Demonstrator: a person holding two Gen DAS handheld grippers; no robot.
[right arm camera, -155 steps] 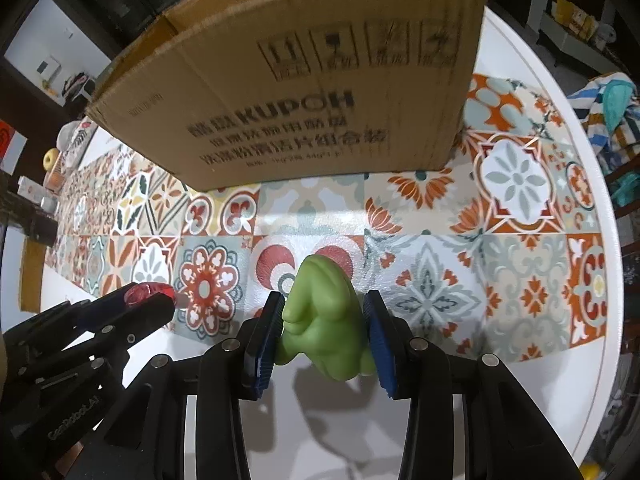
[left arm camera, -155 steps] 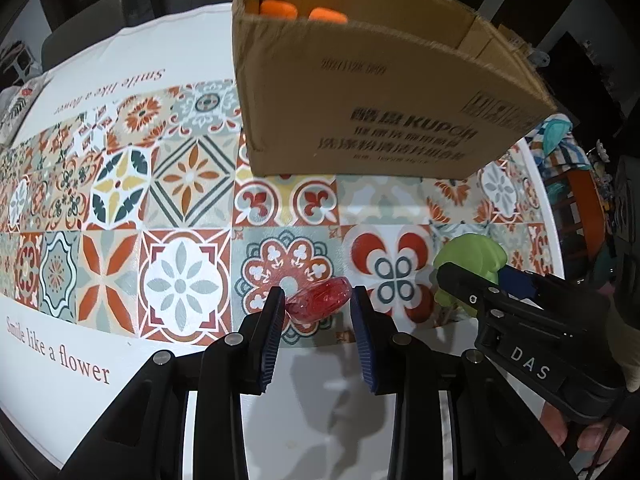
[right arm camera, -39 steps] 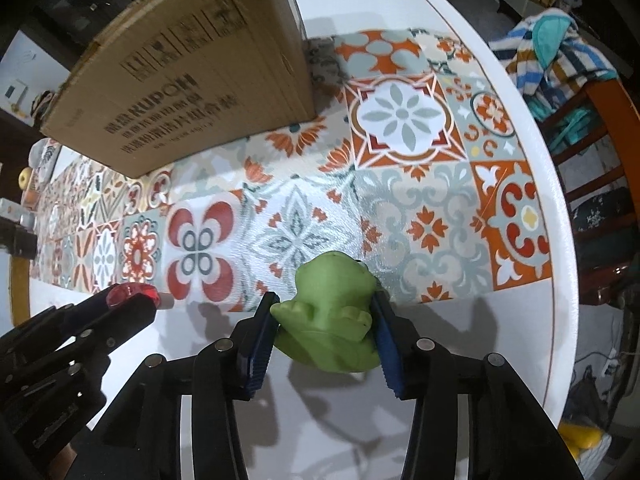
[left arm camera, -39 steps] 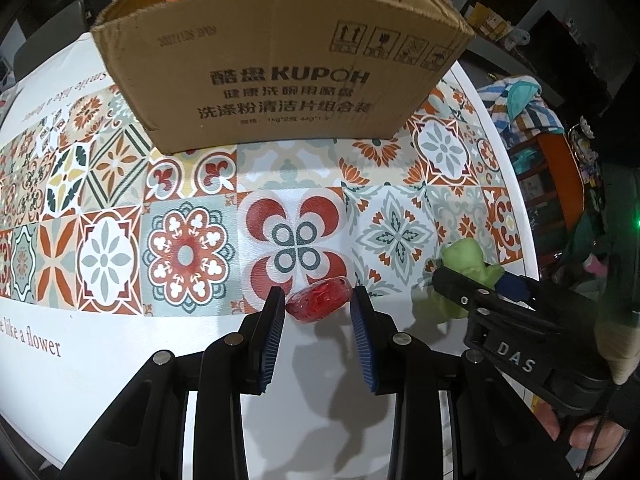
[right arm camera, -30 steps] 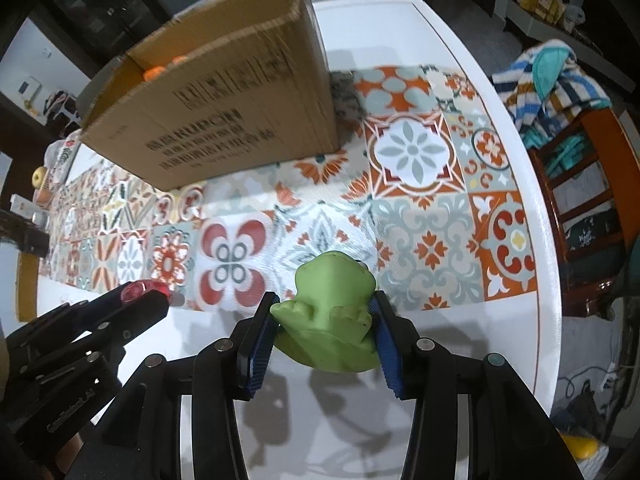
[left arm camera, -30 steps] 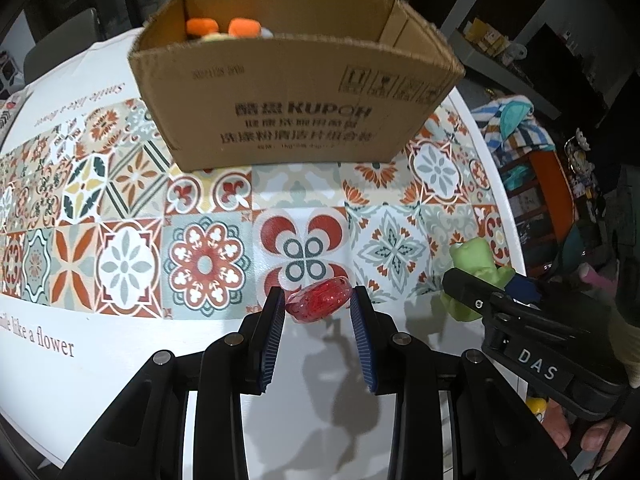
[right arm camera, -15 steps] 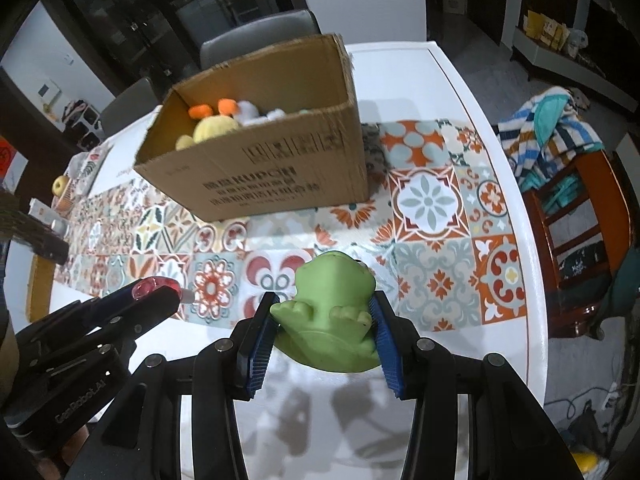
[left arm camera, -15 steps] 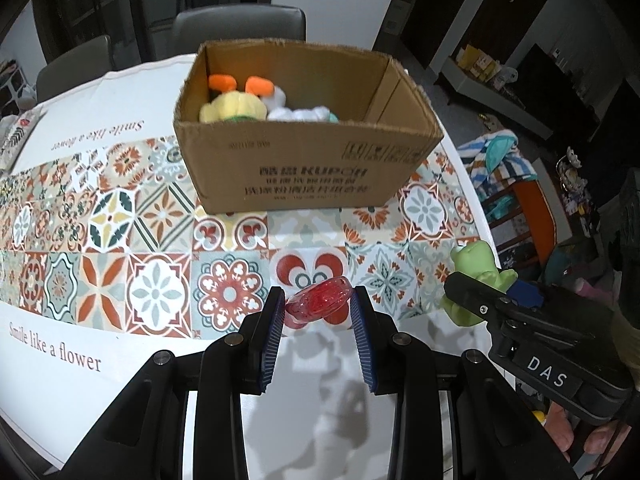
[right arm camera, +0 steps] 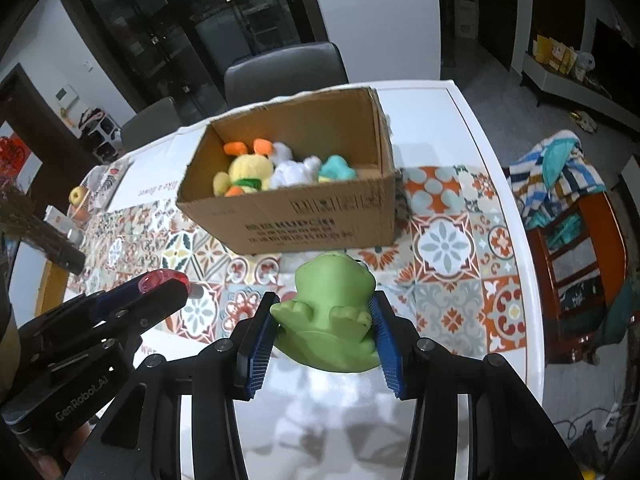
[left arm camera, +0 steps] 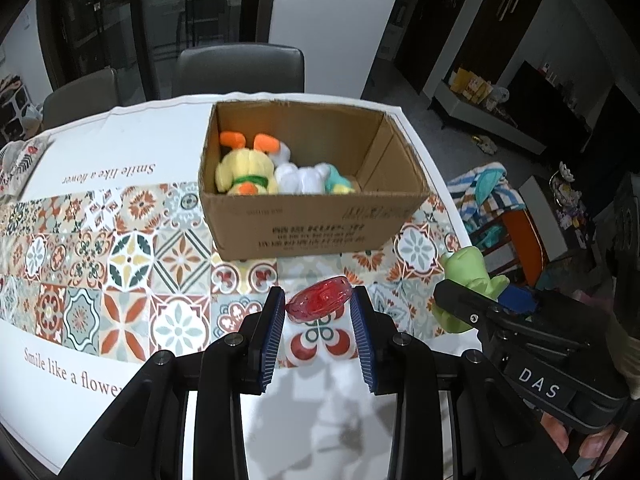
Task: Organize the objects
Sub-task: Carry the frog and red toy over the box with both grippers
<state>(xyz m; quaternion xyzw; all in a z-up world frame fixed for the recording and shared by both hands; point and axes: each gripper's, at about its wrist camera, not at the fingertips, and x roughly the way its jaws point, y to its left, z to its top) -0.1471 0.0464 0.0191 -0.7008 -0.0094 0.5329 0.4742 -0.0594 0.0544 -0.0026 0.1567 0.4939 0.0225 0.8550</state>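
My left gripper (left arm camera: 320,306) is shut on a small clear red oval object (left arm camera: 320,304), held in the air above the patterned tablecloth. In the right wrist view my right gripper (right arm camera: 324,316) is shut on a green frog toy (right arm camera: 332,312), also lifted off the table. Beyond both stands an open cardboard box (left arm camera: 312,224) holding a yellow plush with orange feet (left arm camera: 244,168), a white plush (left arm camera: 300,178) and a teal one (left arm camera: 338,184). The right gripper (left arm camera: 472,300) with the frog shows at the right of the left wrist view; the left gripper (right arm camera: 160,284) shows at the left of the right wrist view.
The round white table (right arm camera: 500,184) has its edge close on the right, with a wooden chair and striped cloth (right arm camera: 560,176) beside it. Grey chairs (left arm camera: 240,68) stand behind the box. Small items (right arm camera: 76,200) sit at the table's far left.
Both grippers have risen with their objects, so the views now look down into the box, whose inside and plush toys have come into sight. Both grips are unchanged.
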